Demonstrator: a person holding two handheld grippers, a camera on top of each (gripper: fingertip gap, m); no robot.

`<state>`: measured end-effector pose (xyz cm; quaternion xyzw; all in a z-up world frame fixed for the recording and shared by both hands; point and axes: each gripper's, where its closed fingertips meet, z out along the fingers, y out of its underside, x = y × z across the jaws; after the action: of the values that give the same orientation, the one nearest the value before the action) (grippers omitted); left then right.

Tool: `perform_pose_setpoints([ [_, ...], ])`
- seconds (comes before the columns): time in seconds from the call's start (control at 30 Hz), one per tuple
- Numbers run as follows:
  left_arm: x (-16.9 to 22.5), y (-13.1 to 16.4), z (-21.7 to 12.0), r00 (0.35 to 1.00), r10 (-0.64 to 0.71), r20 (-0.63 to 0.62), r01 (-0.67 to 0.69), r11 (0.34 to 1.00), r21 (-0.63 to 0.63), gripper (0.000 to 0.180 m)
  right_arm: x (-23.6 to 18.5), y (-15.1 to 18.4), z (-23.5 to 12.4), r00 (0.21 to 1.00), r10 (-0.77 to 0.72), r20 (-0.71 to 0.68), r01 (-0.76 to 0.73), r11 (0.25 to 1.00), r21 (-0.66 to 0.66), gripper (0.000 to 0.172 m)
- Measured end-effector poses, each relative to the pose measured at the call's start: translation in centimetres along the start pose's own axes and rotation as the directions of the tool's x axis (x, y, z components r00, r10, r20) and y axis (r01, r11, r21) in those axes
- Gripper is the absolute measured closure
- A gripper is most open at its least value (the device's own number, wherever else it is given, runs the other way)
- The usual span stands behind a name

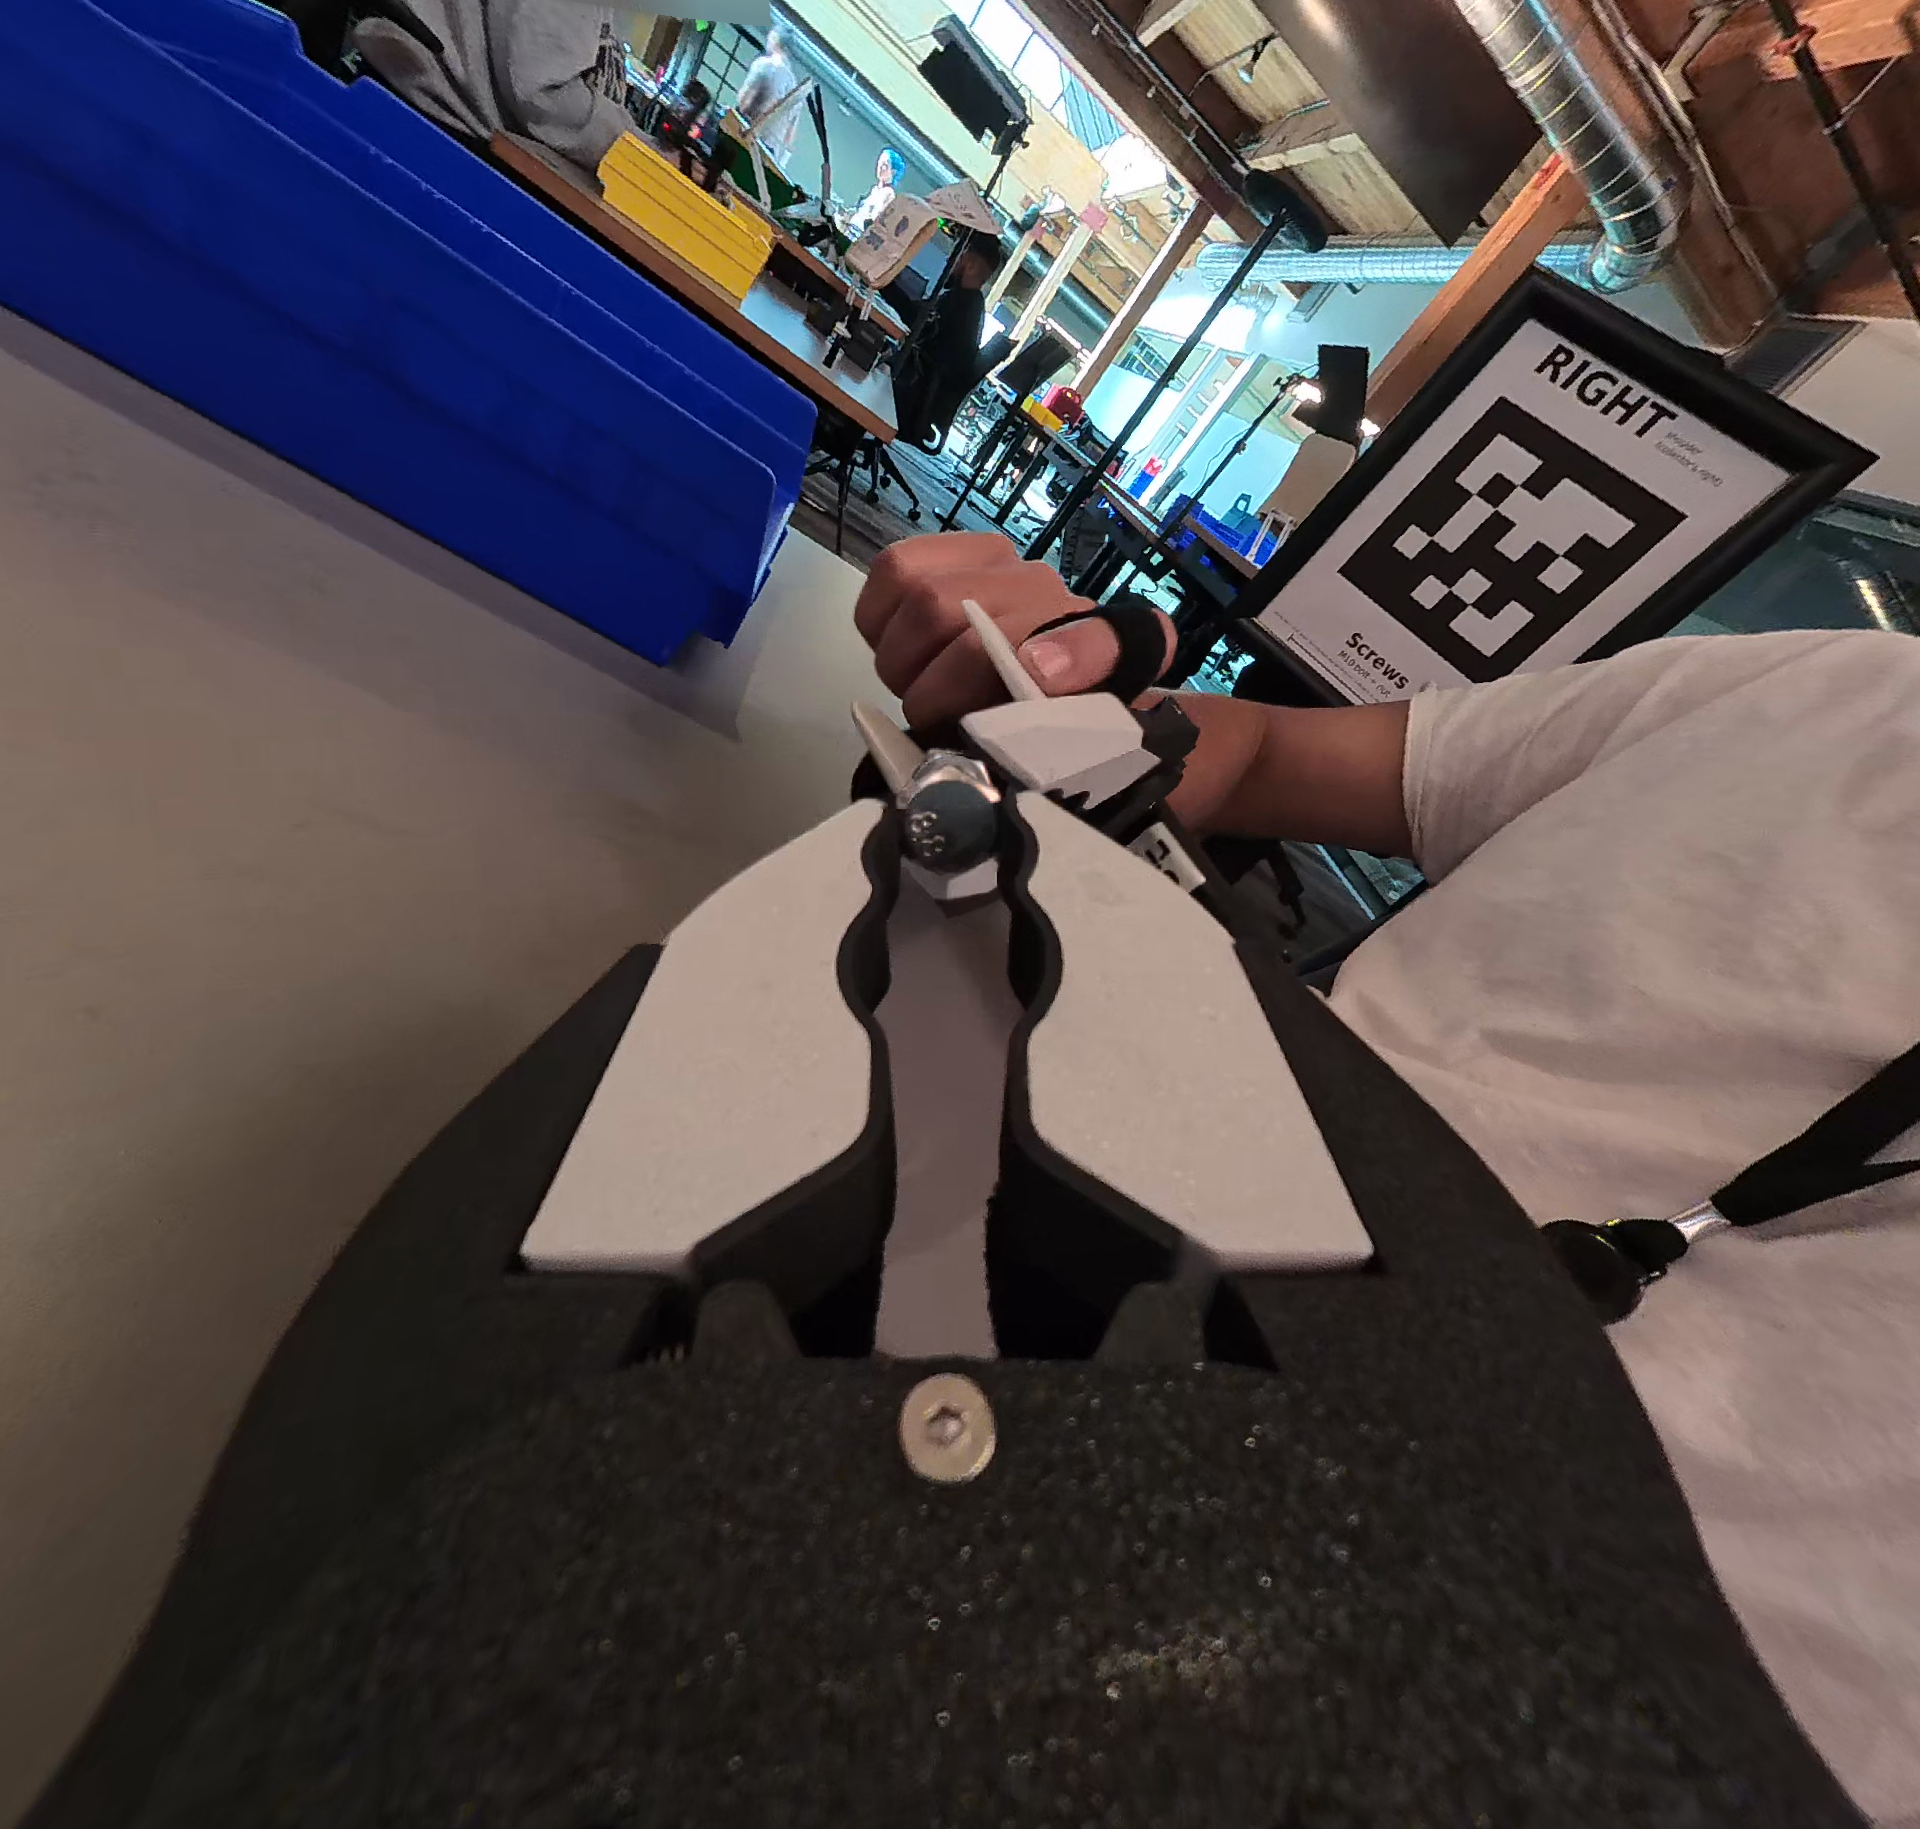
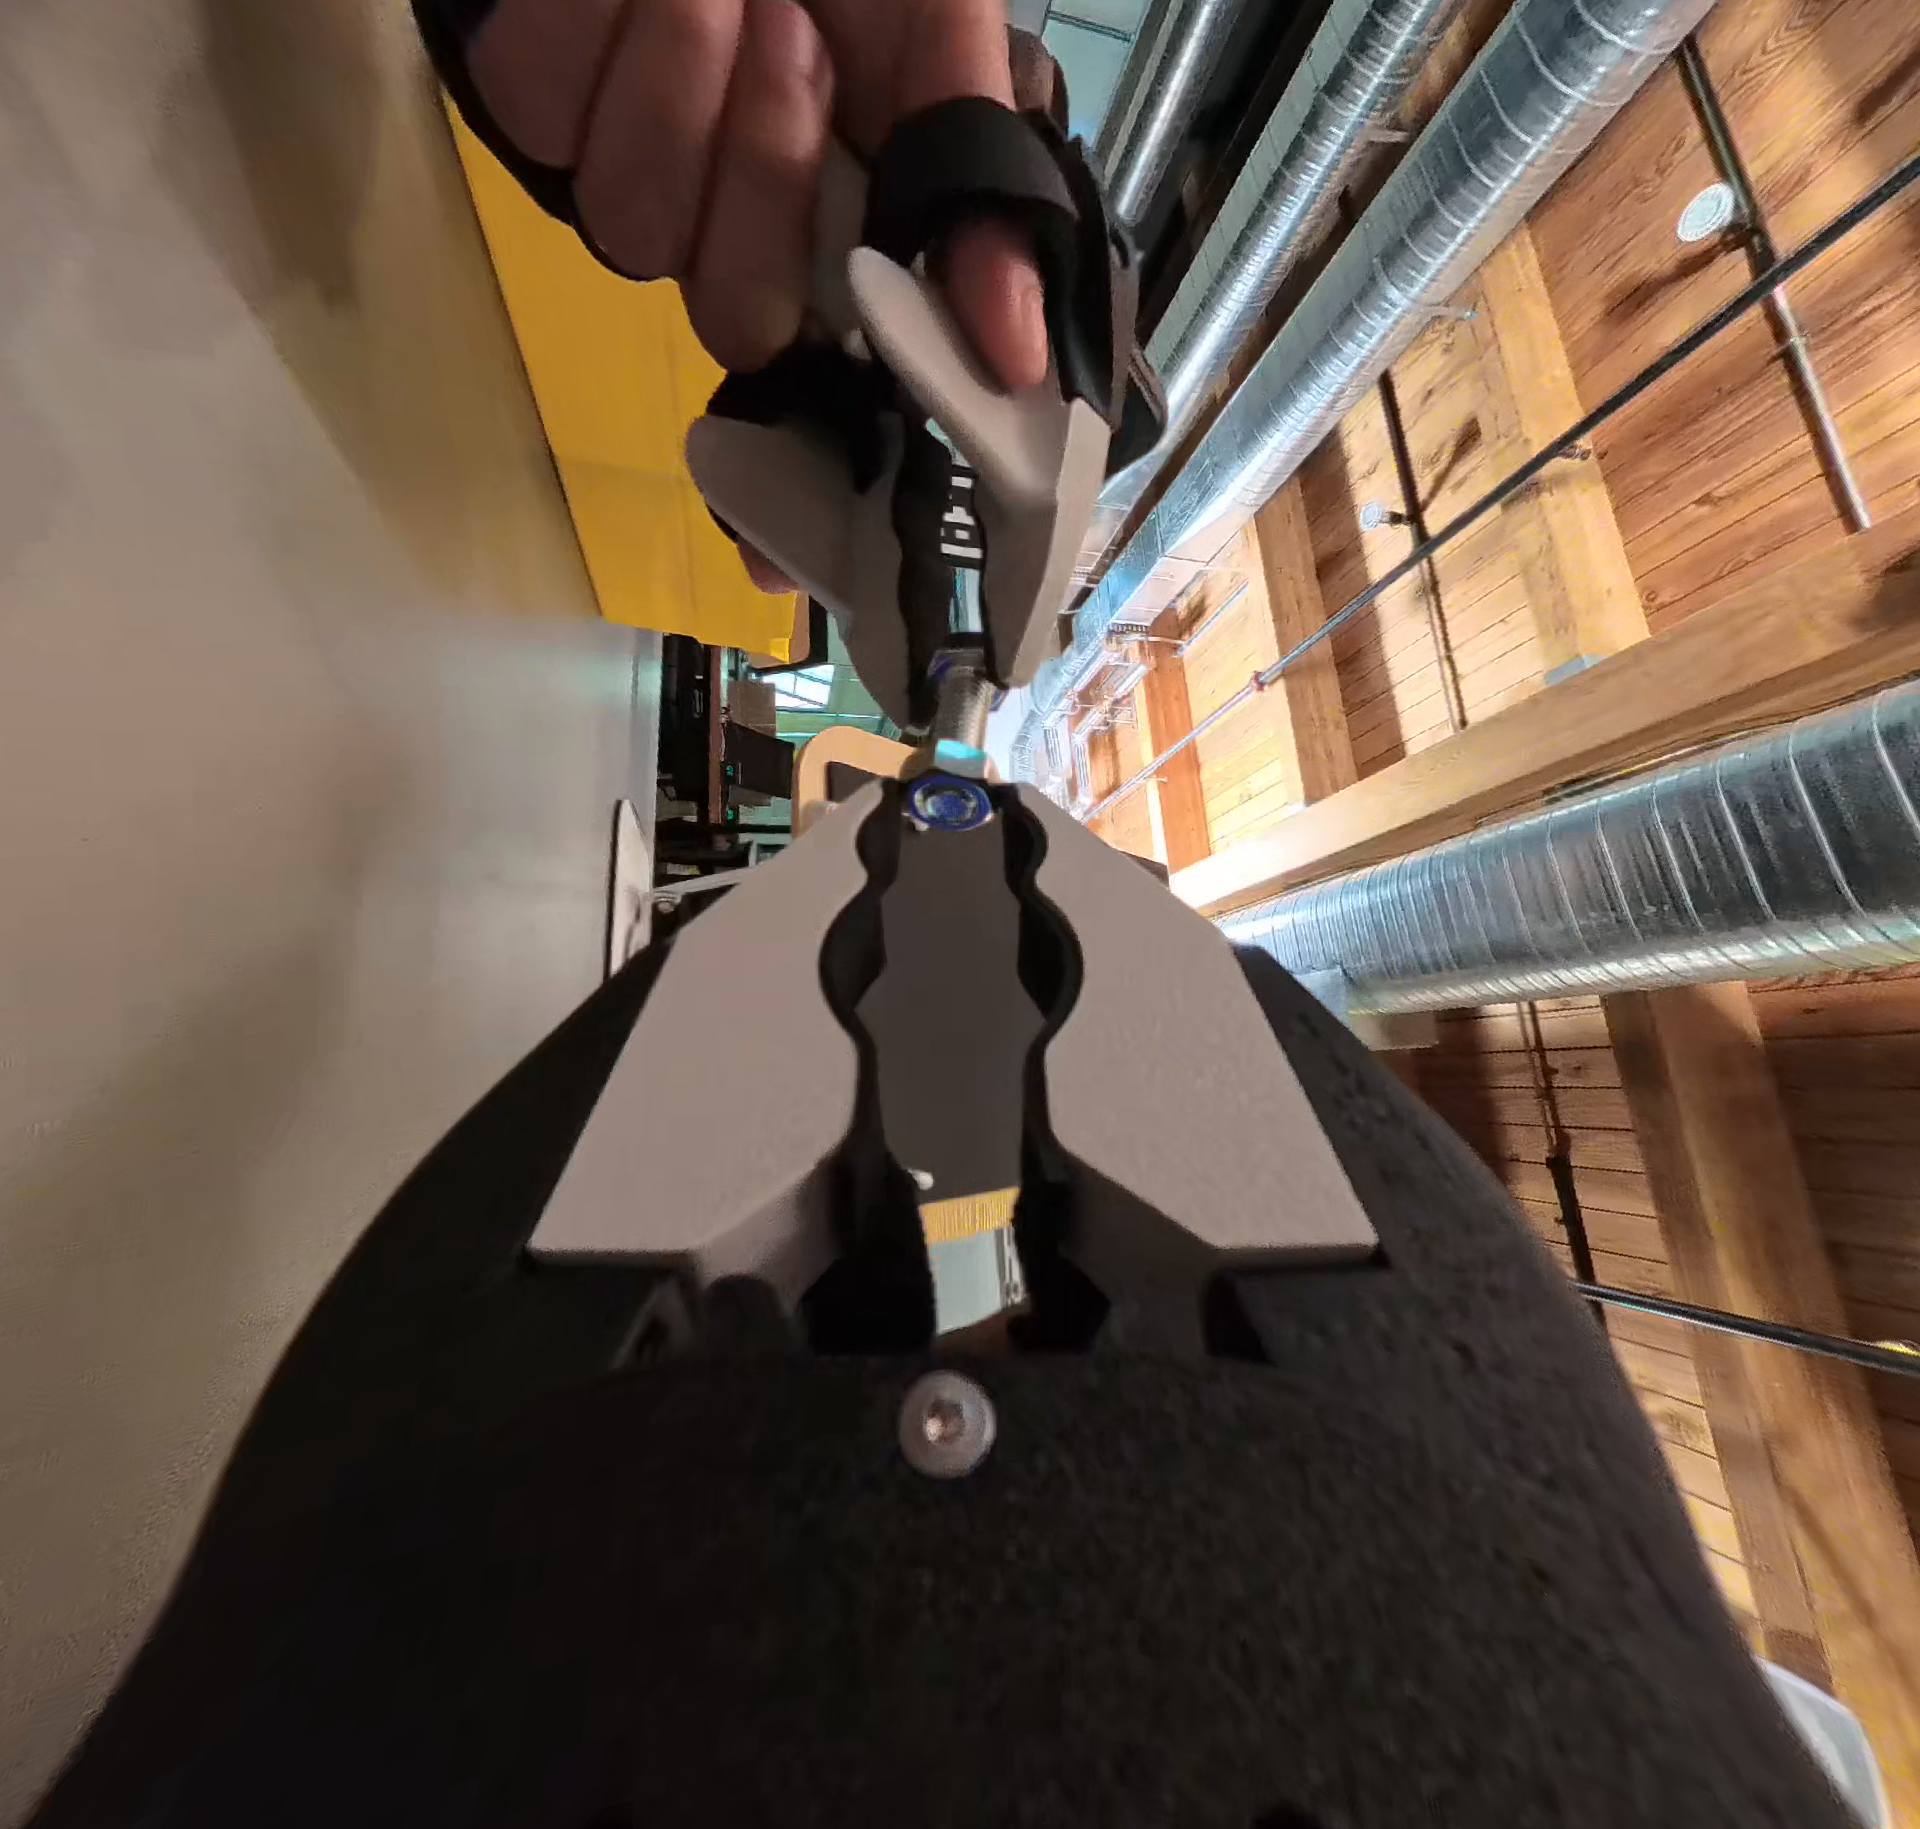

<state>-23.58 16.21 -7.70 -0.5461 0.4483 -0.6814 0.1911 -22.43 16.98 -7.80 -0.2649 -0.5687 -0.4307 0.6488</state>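
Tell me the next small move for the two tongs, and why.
Probably a short twist of the right tongs about the bolt's axis. The left tongs clamp the bolt by its head, the right tongs are shut on the nut at the far end of the threaded shank, and the two face each other in line.

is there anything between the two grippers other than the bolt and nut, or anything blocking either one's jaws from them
Nothing visible. The left gripper jaws clamp the bolt by its head; the threaded shank runs straight to the nut gripped by the right gripper. Only bare thread lies between them.
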Motion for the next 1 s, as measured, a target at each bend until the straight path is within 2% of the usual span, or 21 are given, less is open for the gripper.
perform_pose_setpoints([
  [0.07, 0.1, 0.0, 0.0, 1.0, 0.001, -0.007, -0.001, 1.0, -0.001, 0.163, 0.1, -0.1, -0.1, 0.999, 0.042, 0.016, -0.042, 0.999, 0.01, 0.153],
  [0.17, 0.3, 0.1, 0.1, 0.999, 0.035, 0.002, -0.035, 0.999, -0.013, 0.163, 0.0, -0.1, -0.3, 0.955, 0.277, 0.105, -0.28, 0.96, 0.016, 0.154],
  [0.23, 0.3, 0.4, 0.2, 0.998, 0.058, 0.011, -0.058, 0.998, -0.03, 0.163, -0.4, -0.3, -0.5, 0.862, 0.465, 0.201, -0.475, 0.88, 0.001, 0.154],
  [0.27, 0.3, 0.5, 0.2, 0.998, 0.067, 0.011, -0.066, 0.997, -0.035, 0.163, -0.6, -0.4, -0.6, 0.783, 0.569, 0.249, -0.583, 0.812, -0.025, 0.153],
  [0.3, 0.4, 0.5, 0.3, 0.997, 0.08, 0.012, -0.08, 0.996, -0.036, 0.163, -0.7, -0.5, -0.6, 0.681, 0.672, 0.291, -0.689, 0.723, -0.059, 0.153],
  [0.37, 0.6, 0.4, 0.2, 0.995, 0.103, 0.008, -0.103, 0.994, -0.031, 0.163, -0.6, -0.9, -0.7, 0.413, 0.835, 0.365, -0.866, 0.484, -0.127, 0.154],
  [0.47, 0.9, 0.1, 0.0, 0.994, 0.111, -0.009, -0.111, 0.994, -0.011, 0.163, 0.0, -1.4, -0.5, -0.079, 0.891, 0.447, -0.968, 0.039, -0.248, 0.153],
  [0.5, 1.1, 0.0, 0.0, 0.994, 0.112, -0.014, -0.112, 0.994, -0.006, 0.163, 0.4, -1.4, -0.5, -0.23, 0.859, 0.456, -0.953, -0.104, -0.285, 0.154],
  [0.53, 1.2, -0.1, 0.0, 0.993, 0.116, -0.017, -0.116, 0.993, 0.001, 0.163, 0.7, -1.4, -0.4, -0.349, 0.818, 0.457, -0.925, -0.222, -0.309, 0.154],
  [0.63, 1.5, -0.2, -0.2, 0.99, 0.14, -0.02, -0.14, 0.99, 0.008, 0.163, 1.4, -1.5, -0.2, -0.675, 0.6, 0.429, -0.737, -0.532, -0.416, 0.154],
  [0.7, 1.3, -0.4, -0.4, 0.989, 0.151, -0.004, -0.151, 0.989, 0.01, 0.163, 1.4, -1.6, 0.0, -0.833, 0.405, 0.378, -0.551, -0.678, -0.486, 0.154],
  [0.73, 1.2, -0.4, -0.5, 0.988, 0.156, 0.003, -0.156, 0.988, 0.013, 0.163, 1.3, -1.7, 0.1, -0.884, 0.305, 0.355, -0.458, -0.723, -0.517, 0.154],
  [0.77, 1.2, -0.5, -0.6, 0.987, 0.16, 0.006, -0.16, 0.987, 0.015, 0.163, 1.4, -1.8, 0.1, -0.907, 0.239, 0.348, -0.401, -0.743, -0.536, 0.153],
  [0.8, 1.2, -0.6, -0.7, 0.987, 0.162, 0.008, -0.162, 0.987, 0.018, 0.163, 1.6, -1.8, 0.1, -0.899, 0.238, 0.367, -0.411, -0.745, -0.525, 0.152],
  [0.87, 1.3, -0.7, -0.7, 0.987, 0.159, 0.002, -0.159, 0.987, 0.025, 0.163, 1.3, -1.7, 0.2, -0.828, 0.395, 0.399, -0.556, -0.677, -0.482, 0.141],
  [0.93, 1.5, -0.8, -0.8, 0.988, 0.154, -0.008, -0.154, 0.988, 0.028, 0.163, 0.9, -1.9, -0.2, -0.681, 0.58, 0.448, -0.732, -0.526, -0.433, 0.135],
  [1.0, 1.7, -0.9, -0.8, 0.989, 0.146, -0.025, -0.145, 0.989, 0.039, 0.163, 0.2, -1.6, -0.4, -0.449, 0.758, 0.472, -0.884, -0.301, -0.358, 0.129],
])
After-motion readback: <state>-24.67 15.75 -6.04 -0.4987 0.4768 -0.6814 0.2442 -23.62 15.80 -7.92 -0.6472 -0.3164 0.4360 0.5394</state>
